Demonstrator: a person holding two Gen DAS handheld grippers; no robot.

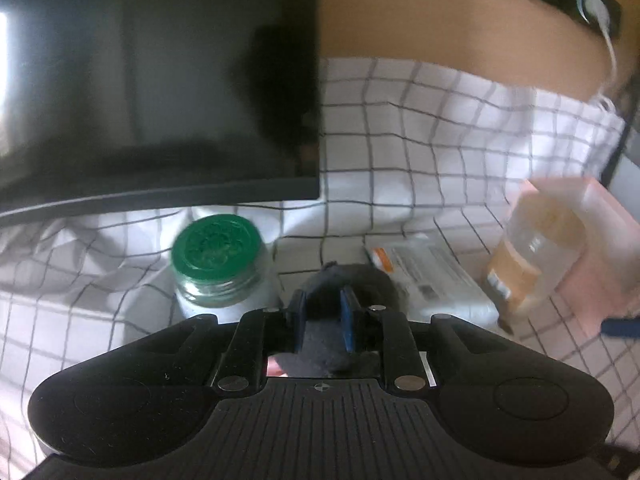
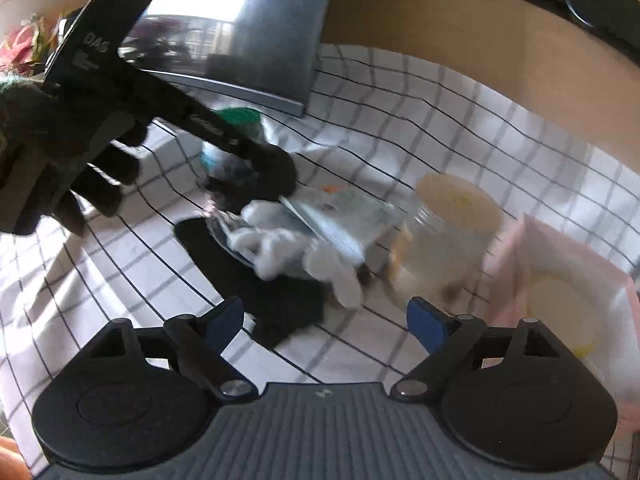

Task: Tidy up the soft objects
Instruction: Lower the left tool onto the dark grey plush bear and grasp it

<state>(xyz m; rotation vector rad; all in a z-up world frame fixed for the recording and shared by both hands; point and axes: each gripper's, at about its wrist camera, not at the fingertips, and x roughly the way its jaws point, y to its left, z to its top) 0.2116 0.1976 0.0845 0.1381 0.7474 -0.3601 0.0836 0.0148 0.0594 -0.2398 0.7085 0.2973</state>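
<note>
Left tool (image 1: 323, 312) clamping black sock (image 1: 320, 344), lengthwise between fingers

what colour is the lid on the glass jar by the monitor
Green: the round ridged lid on the clear glass jar, clearest in the left wrist view.

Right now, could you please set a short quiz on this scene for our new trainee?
1. True or false: the right gripper holds the green-lidded jar.
2. What do the left gripper's jaws grip? A) a dark fuzzy soft item B) a white packet C) a clear jar with a tan lid
3. Fill in: the tablecloth is white with a dark ____ pattern.

Key: 1. False: its jaws stand wide apart with nothing between them. 2. A. 3. grid.
</note>
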